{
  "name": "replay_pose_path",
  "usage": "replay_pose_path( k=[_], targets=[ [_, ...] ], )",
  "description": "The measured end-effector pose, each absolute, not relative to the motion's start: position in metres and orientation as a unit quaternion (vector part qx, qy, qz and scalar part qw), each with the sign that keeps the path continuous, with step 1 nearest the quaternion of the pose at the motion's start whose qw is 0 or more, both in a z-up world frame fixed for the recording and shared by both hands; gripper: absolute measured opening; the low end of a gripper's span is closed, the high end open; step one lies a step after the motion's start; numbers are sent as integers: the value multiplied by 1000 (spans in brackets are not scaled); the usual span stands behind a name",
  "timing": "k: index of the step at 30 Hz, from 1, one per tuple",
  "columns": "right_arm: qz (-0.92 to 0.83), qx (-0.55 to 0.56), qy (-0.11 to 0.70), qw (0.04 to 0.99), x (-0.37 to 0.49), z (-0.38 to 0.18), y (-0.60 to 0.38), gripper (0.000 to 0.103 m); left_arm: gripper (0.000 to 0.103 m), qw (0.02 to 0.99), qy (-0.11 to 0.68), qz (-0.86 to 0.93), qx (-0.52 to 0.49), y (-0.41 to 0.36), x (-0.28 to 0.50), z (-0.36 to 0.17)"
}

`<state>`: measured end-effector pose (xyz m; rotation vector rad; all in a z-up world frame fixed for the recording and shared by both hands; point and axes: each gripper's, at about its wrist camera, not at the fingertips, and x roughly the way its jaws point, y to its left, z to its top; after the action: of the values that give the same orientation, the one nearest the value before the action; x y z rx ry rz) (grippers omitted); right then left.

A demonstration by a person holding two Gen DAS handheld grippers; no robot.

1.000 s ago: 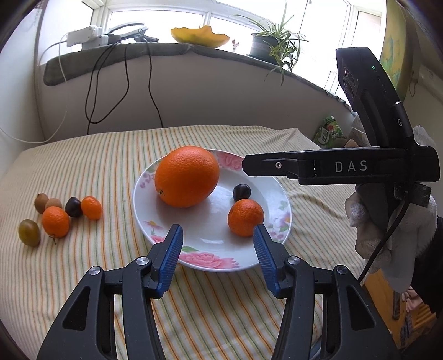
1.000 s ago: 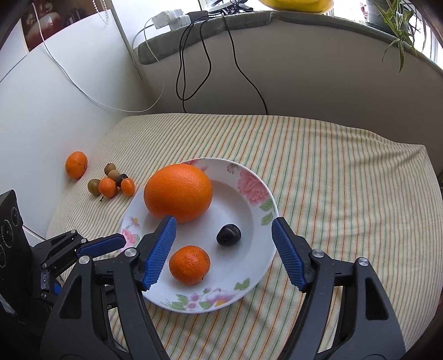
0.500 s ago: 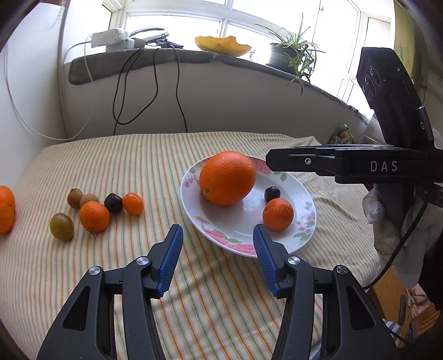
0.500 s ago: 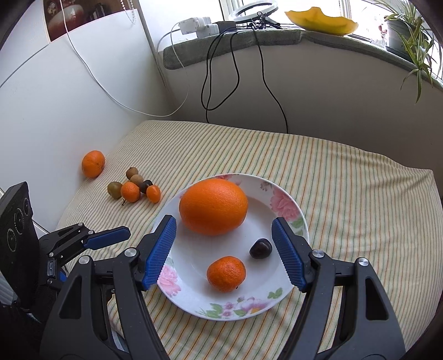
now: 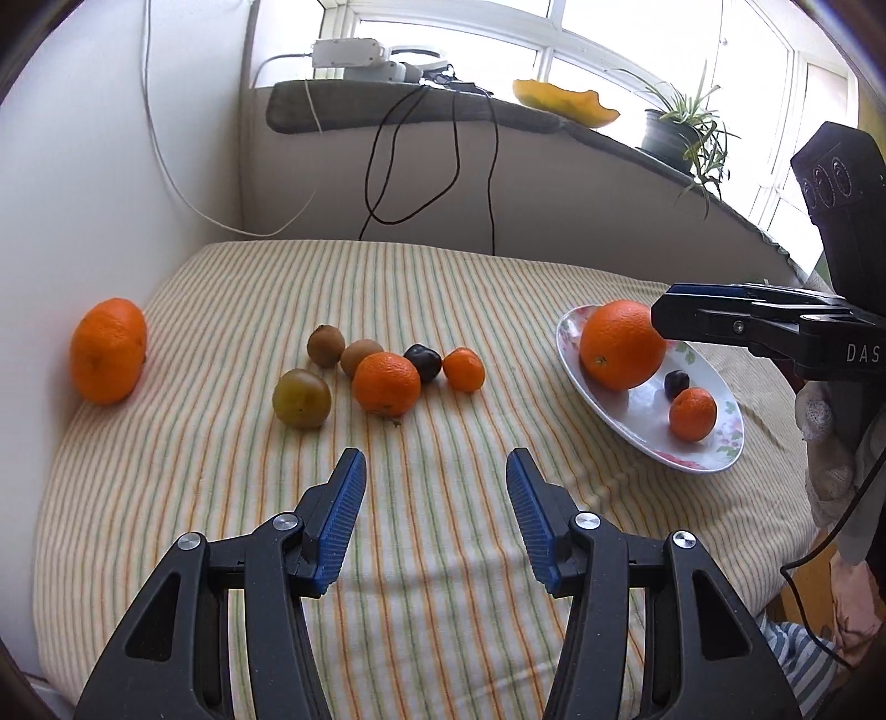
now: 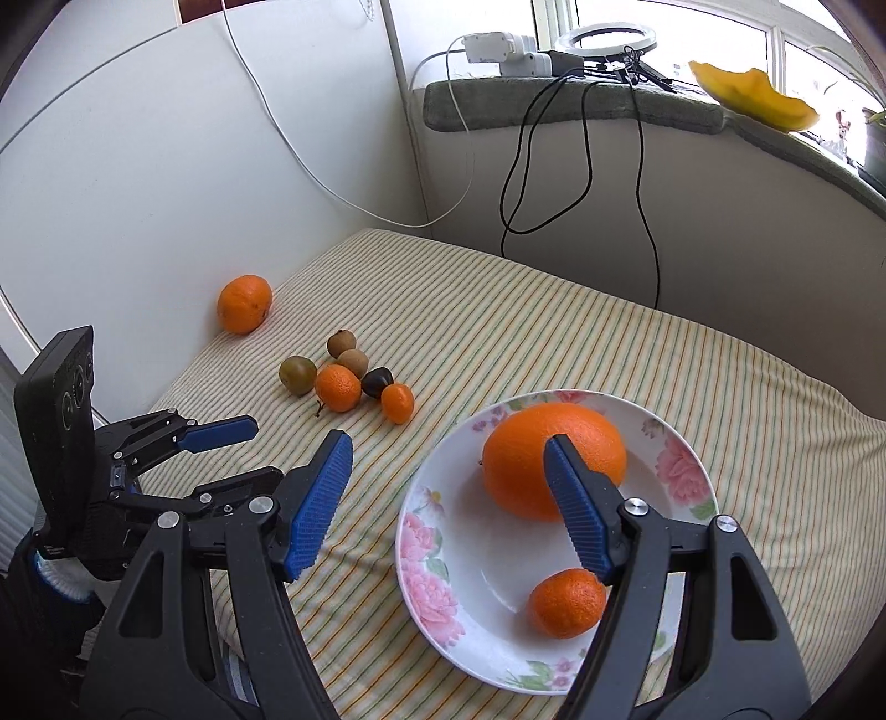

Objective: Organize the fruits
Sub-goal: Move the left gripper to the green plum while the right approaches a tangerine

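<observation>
A floral plate (image 5: pixel 714 454) (image 6: pixel 421 531) holds a big orange (image 5: pixel 620 346) (image 6: pixel 531 443), a small mandarin (image 5: pixel 692 414) (image 6: pixel 565 603) and a dark plum (image 5: pixel 676 383). Loose fruit lies on the striped cloth: a mandarin (image 5: pixel 386 383) (image 6: pixel 338 387), a small mandarin (image 5: pixel 464 369) (image 6: pixel 397 402), a dark plum (image 5: pixel 423 361), a green fruit (image 5: pixel 302 397) (image 6: pixel 298 375), two kiwis (image 5: pixel 325 346), and a lone orange (image 5: pixel 108 350) (image 6: pixel 243 303). My left gripper (image 5: pixel 436 518) is open and empty, short of the cluster. My right gripper (image 6: pixel 448 504) is open and empty at the plate's left rim.
The striped cloth table (image 5: pixel 443 288) meets white walls at the left and back. Cables (image 5: pixel 421 166) hang from the sill, which carries a power strip (image 5: pixel 349 52), a yellow dish (image 5: pixel 565 102) and a potted plant (image 5: pixel 675 133).
Both grippers have swung left, away from the plate and toward the loose fruit cluster. The lone orange at the far left came into view. Both stay open.
</observation>
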<state>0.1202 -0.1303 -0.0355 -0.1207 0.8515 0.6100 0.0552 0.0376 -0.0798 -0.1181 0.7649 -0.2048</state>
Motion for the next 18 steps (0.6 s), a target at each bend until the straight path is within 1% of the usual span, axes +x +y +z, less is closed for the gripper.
replay_pose_path(
  k=[4,6,8,10,15,18],
  targets=[
    [311,-77,401,858,119,-36,-107,74,52,923,370,-82,-61,55,57,-82],
    [321,-86,402,853,120,-37,-95,72,52,924,371,-74,-62,64,59,-84],
    [329,-95,406,848,121,-38,-83,64,52,924,372,-68,-64,71,61,-85],
    [337,-102,411,841,123,-40,-70,59,52,923,373,-63,-66,77,65,-87],
    [357,-123,425,823,128,-50,-40,54,49,922,377,-59,-70,90,76,-93],
    [363,-135,434,814,132,-58,-22,50,45,920,382,-57,-69,95,83,-97]
  ],
)
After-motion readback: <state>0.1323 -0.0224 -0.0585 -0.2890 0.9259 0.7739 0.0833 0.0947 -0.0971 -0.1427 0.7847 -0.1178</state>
